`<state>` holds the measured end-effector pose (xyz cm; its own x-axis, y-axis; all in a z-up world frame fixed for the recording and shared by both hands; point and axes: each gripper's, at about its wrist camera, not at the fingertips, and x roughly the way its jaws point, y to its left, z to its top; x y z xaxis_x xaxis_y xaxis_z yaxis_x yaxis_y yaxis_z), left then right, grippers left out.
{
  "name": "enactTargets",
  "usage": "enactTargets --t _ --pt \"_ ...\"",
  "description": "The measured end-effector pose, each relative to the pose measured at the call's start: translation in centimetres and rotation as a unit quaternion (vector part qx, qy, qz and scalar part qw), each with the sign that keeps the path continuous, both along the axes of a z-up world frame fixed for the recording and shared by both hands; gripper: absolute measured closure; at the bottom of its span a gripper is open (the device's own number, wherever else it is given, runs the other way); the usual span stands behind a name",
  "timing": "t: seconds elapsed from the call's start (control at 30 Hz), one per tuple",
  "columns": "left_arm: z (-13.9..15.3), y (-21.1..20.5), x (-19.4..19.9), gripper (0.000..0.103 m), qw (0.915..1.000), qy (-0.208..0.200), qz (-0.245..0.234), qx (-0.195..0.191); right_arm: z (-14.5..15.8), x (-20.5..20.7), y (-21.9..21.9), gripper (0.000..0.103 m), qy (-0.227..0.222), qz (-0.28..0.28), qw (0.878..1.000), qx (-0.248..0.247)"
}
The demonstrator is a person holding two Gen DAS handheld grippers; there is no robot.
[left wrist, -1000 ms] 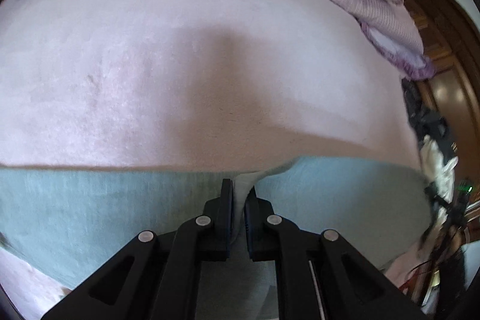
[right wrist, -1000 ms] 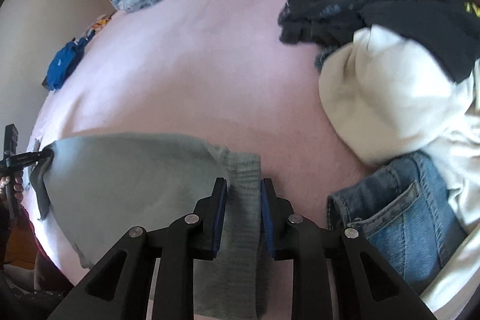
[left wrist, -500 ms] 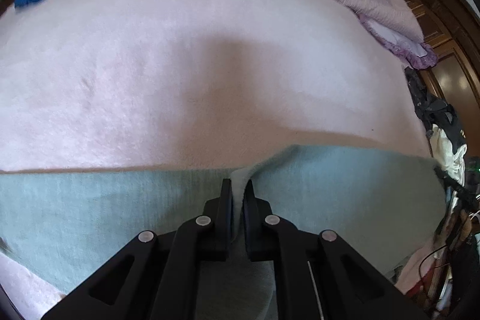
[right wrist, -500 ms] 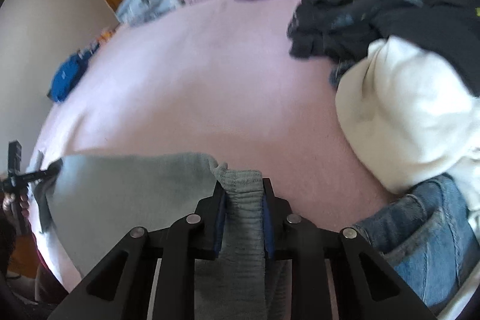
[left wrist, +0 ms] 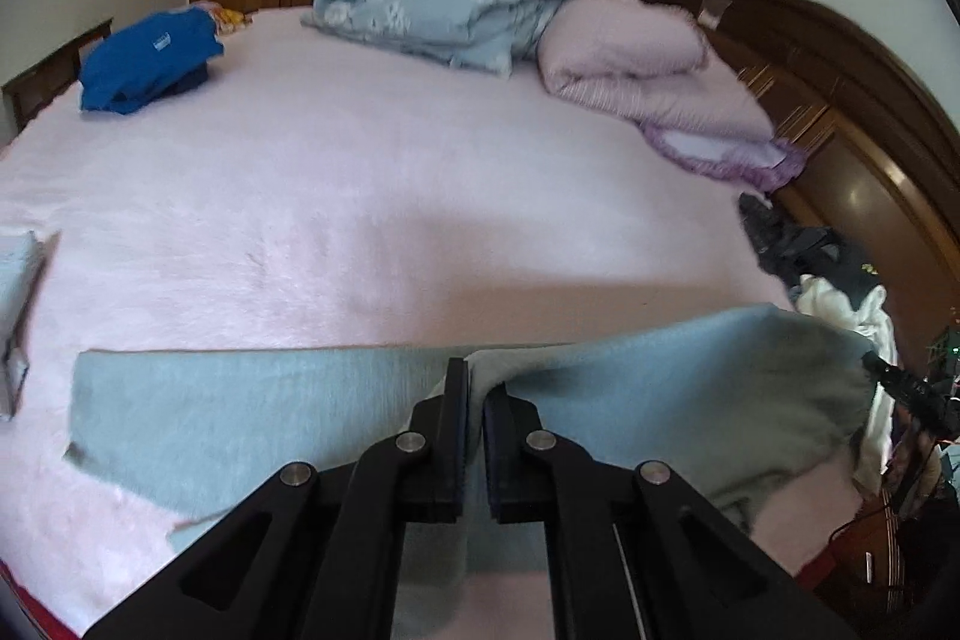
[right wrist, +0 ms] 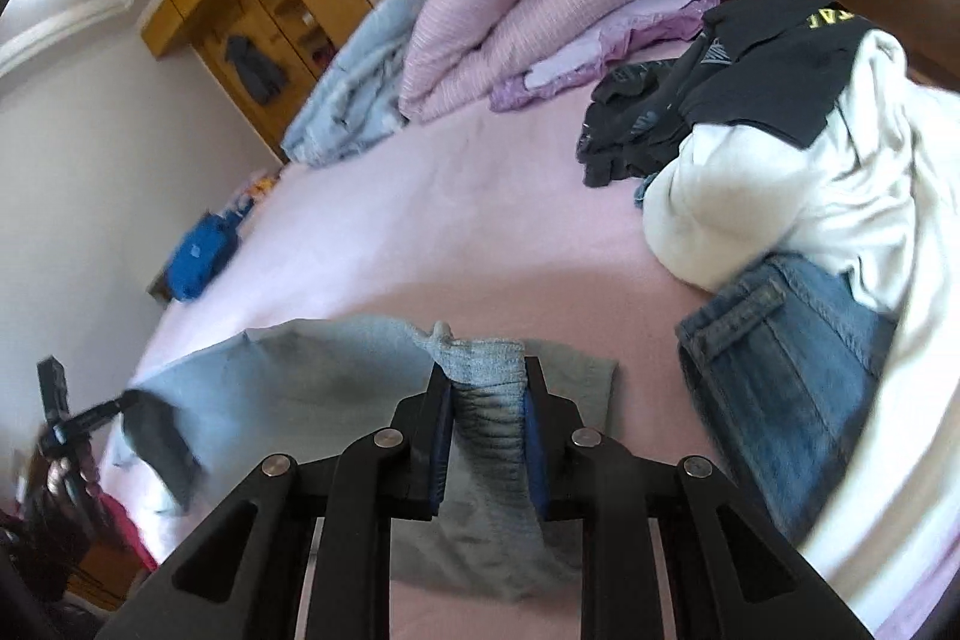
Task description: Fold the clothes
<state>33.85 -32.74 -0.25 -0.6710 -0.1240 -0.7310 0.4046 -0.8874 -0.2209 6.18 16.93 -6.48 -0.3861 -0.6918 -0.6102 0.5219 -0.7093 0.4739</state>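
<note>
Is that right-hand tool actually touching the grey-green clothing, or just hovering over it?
Touching. The right wrist view shows the right tool with its pads pressed on both sides of the bunched ribbed band of the grey-green clothing.

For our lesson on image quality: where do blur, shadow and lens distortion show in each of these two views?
Left wrist view: the bed bulges under fisheye curving, a soft shadow crosses its middle, and the grey cloth is smeared. Right wrist view: the cloth's left part is motion-blurred, the jeans sharper, corners blacked out.
</note>
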Motion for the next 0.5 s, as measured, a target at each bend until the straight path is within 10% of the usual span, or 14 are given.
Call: enactTargets --t 0.5 --pt "4.4 3.8 11.1 0.100 0.9972 0.058 0.023 0.041 2.5 6.7 6.1 0.082 0.025 -0.012 0.999 -0.028"
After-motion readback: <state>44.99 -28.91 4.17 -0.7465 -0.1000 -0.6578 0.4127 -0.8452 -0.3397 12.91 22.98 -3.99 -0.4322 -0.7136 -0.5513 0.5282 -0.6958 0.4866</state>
